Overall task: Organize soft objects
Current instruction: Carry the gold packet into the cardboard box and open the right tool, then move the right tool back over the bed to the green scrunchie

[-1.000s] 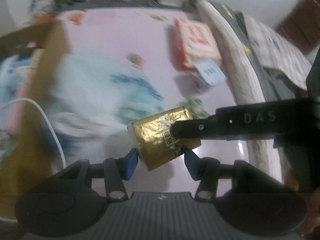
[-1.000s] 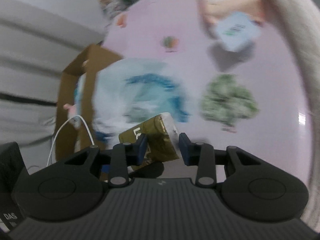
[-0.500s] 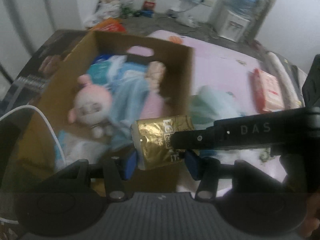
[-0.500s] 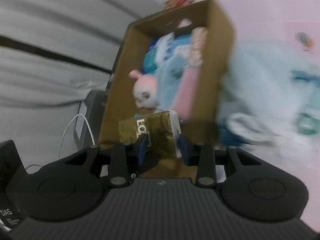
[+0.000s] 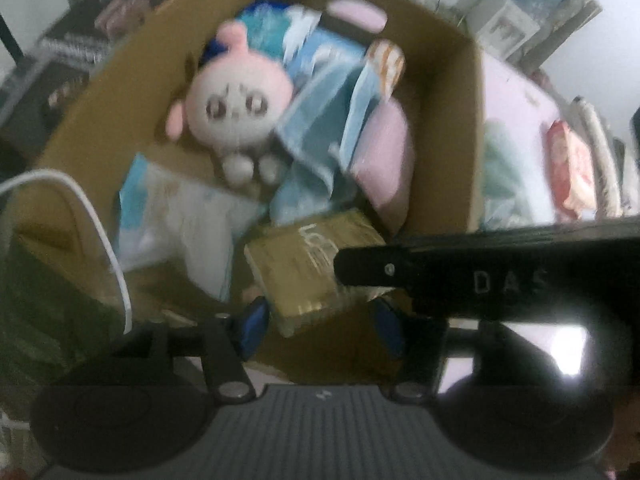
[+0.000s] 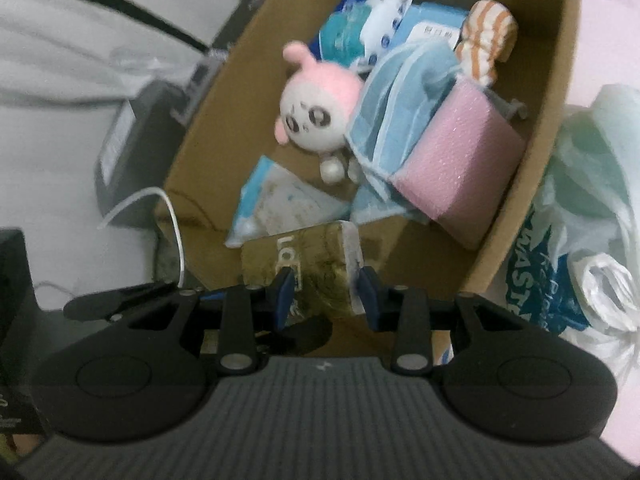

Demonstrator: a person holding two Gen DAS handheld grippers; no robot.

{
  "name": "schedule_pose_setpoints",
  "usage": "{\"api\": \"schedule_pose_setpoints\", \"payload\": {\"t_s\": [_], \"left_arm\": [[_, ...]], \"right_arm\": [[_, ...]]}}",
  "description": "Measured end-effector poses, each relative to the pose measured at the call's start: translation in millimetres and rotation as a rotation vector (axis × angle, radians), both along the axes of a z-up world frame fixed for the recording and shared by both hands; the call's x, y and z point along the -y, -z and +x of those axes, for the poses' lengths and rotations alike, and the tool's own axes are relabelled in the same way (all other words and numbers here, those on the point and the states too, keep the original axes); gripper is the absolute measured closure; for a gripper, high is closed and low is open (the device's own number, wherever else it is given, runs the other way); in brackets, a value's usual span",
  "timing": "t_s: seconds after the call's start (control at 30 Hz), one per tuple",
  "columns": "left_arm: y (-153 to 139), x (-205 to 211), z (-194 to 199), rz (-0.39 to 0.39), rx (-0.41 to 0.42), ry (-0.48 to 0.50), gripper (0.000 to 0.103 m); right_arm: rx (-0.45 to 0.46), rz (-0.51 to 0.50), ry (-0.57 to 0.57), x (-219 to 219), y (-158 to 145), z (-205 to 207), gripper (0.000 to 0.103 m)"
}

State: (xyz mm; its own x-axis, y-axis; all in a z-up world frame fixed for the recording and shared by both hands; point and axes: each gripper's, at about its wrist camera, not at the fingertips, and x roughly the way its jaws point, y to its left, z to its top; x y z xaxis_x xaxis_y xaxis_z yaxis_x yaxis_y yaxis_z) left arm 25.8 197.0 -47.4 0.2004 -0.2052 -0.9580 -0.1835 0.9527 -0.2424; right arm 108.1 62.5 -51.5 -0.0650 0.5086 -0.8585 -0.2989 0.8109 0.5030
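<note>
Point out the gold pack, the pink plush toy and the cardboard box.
gold pack [image 6: 308,264]: right wrist view, on its printed gold face.
pink plush toy [image 6: 316,116]: right wrist view, on its white face.
cardboard box [image 6: 516,236]: right wrist view, on the right wall.

The box looks like plain matt cardboard. A crinkly, shiny gold foil pack is seen at lower centre. The pink toy is fuzzy plush, the pink block bubbly foam, and the bag at right thin glossy plastic.
</note>
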Motion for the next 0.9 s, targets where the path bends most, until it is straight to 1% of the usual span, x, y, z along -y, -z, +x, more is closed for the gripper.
{"api": "schedule_pose_setpoints", "payload": {"t_s": [0.07,0.13,0.3,0.43,0.6,0.67,0.77,0.83,0.9], "left_arm": [[5.7,1.2,-0.9,-0.002,-0.020,0.005,0.039],[6.5,3.5,-3.9,0.014,-0.012,0.016,0.037],[3.7,10.1,-5.5,0.052,-0.002,0.037,0.037],[-2.4,16.5,-4.2,0.083,0.011,0.045,0.037],[-17.9,30.1,-4.9,0.128,0.062,0.051,0.037],[-27.4,39.7,-5.4,0.145,0.092,0.057,0.036],[-41.9,59.8,-5.9,0.157,0.144,0.077,0.033],[-51.7,77.0,-6.3,0.161,0.185,0.101,0.030],[-60.3,98.3,-6.7,0.165,0.219,0.129,0.028]], "right_arm": [[0.012,-0.034,-0.039,-9.0,4.6,-2.5,0.063],[0.022,-0.045,-0.057,-11.0,6.7,-3.4,0.059],[0.022,-0.035,-0.058,-5.9,8.3,-6.8,0.059],[0.023,-0.011,-0.031,7.3,5.3,-7.3,0.059],[0.043,0.038,0.025,36.2,-5.2,-9.9,0.058],[0.050,0.063,0.059,51.7,-9.5,-12.1,0.056],[0.063,0.109,0.127,79.9,-18.9,-17.9,0.050],[0.077,0.132,0.175,101.5,-26.4,-22.7,0.040],[0.099,0.151,0.226,126.0,-34.2,-28.6,0.037]]}}
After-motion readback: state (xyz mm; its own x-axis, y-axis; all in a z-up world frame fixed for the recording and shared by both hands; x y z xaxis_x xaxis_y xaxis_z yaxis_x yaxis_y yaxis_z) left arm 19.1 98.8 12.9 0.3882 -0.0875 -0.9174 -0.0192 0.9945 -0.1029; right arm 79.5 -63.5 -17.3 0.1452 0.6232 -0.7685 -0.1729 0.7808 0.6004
